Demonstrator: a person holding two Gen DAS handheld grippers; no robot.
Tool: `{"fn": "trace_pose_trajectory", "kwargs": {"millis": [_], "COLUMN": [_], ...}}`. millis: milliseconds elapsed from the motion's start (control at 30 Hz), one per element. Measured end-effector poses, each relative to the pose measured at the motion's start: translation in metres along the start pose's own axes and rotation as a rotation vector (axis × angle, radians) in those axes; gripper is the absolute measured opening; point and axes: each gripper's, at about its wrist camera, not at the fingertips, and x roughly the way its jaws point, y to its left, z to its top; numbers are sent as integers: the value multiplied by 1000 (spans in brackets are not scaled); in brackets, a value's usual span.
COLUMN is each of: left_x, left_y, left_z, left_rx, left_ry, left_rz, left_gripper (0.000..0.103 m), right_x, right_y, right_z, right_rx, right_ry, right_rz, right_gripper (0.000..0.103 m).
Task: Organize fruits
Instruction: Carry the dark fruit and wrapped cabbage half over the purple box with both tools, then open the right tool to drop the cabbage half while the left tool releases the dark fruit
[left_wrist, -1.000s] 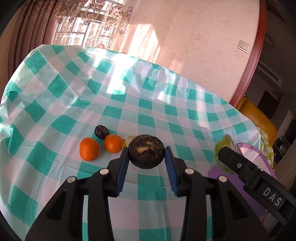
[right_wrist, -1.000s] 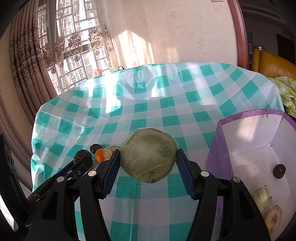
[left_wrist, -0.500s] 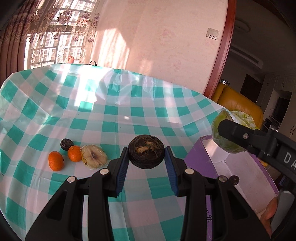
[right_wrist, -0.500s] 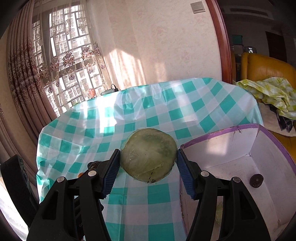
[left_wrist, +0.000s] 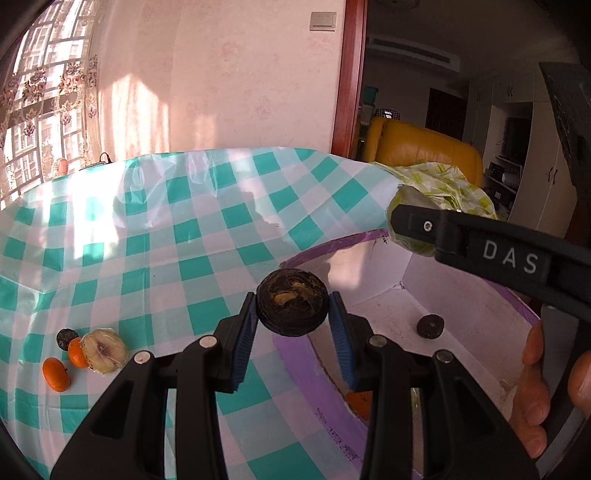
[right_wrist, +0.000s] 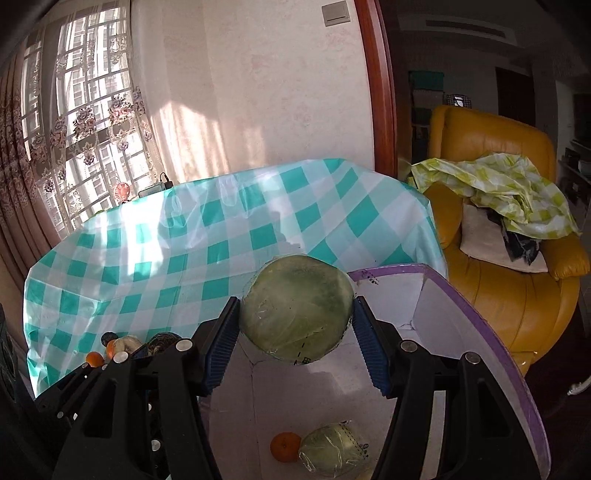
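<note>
My left gripper (left_wrist: 292, 320) is shut on a dark round wrinkled fruit (left_wrist: 291, 302), held above the near left rim of a purple-edged white box (left_wrist: 376, 236). My right gripper (right_wrist: 295, 328) is shut on a green plastic-wrapped melon half (right_wrist: 297, 307), hanging over the inside of the same box (right_wrist: 487, 325); its arm and the melon (left_wrist: 408, 206) show at the right of the left wrist view. In the box lie a small dark fruit (left_wrist: 430, 326), an orange (right_wrist: 285, 447) and another wrapped green piece (right_wrist: 334, 449). On the checked cloth stay two oranges (left_wrist: 56, 374), a small dark fruit (left_wrist: 66, 339) and a wrapped cut fruit (left_wrist: 104, 350).
The table under the teal-and-white checked cloth (left_wrist: 177, 236) ends just beyond the box. A yellow leather armchair (right_wrist: 509, 258) with crumpled cloth on it stands to the right. A person's hand (left_wrist: 535, 391) holds the right gripper. Behind are a pink wall and a curtained window.
Both grippers have swung to the right with their fruit, from over the cloth to over the box. The loose fruit on the cloth has slid to the left of the left wrist view.
</note>
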Motion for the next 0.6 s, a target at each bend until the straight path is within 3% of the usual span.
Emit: {"fn": "trace_pose_trajectory", "kwargs": {"millis": [233, 600], "left_x": [31, 93], "left_y": [-44, -77], "left_z": [4, -5], "left_rx": [175, 386], "left_ry": [86, 359], "left_rz": [-47, -65], "left_gripper": [39, 39], "right_x": [33, 105], "right_y": [-39, -68], "right_z": [1, -17], "right_rx": [-16, -132], "right_ry": [91, 358], "right_rz": [-92, -165], "right_gripper": [60, 60]}}
